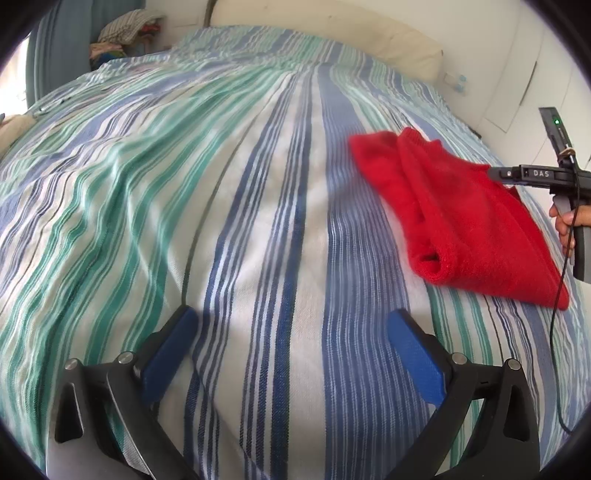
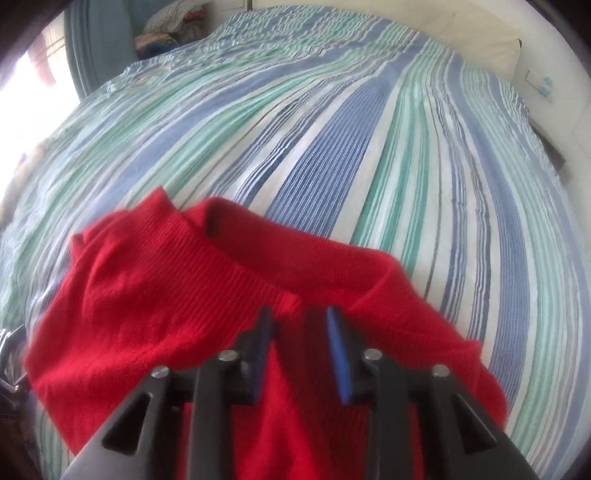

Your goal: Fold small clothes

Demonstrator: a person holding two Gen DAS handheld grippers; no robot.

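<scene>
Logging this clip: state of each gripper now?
Left gripper: wide open, empty, over the bedspread.
Right gripper: open above the red sweater, not gripping.

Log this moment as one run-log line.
left hand-held gripper: open over striped bedspread | right hand-held gripper: open above red sweater | sweater: folded

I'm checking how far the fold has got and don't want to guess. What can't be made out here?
- Sweater, right wrist view: its near part is hidden behind the right hand-held gripper and cut off by the bottom edge.
- Sweater, left wrist view: its right corner runs under the right hand-held gripper's body.
- Pile beyond the bed: too small to tell what it holds.
</scene>
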